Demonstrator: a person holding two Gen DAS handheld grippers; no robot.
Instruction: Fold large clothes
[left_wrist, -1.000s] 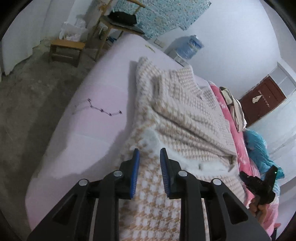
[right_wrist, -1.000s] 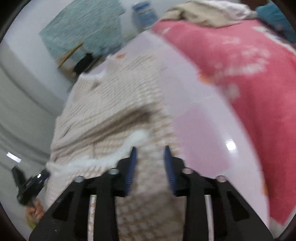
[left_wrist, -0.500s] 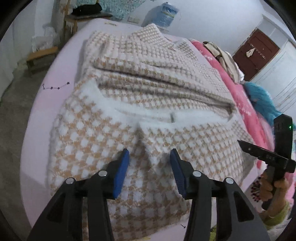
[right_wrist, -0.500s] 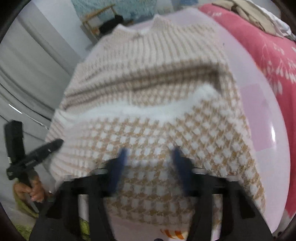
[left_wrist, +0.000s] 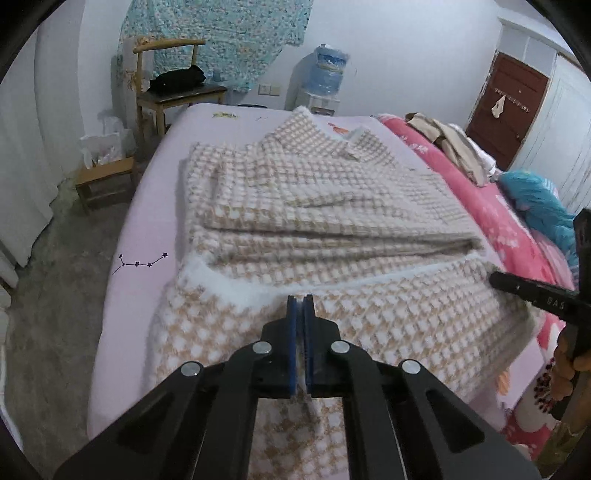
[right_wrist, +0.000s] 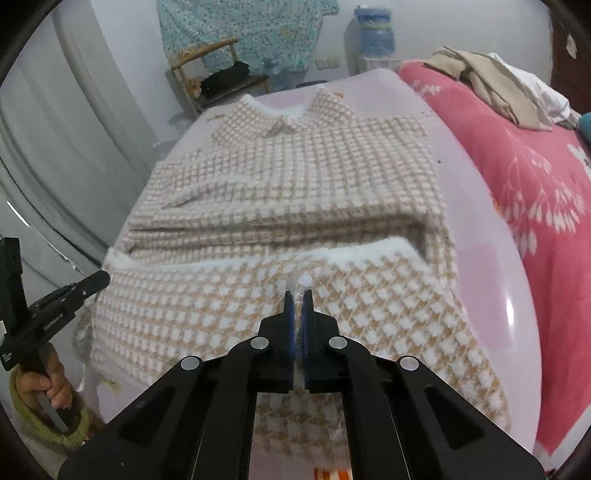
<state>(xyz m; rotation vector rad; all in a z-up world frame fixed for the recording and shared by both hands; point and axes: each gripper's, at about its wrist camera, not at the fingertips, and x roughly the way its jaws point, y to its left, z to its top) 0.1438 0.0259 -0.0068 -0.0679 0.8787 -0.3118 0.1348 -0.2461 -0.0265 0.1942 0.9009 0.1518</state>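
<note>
Both grippers, left and right, pinched shut on checked coat hem; likely next: carry hem toward collar, evenly.

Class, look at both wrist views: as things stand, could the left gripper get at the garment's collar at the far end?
Probably not yet: the left gripper is shut on the checked garment at its near hem; the collar lies unobstructed beyond.
</note>
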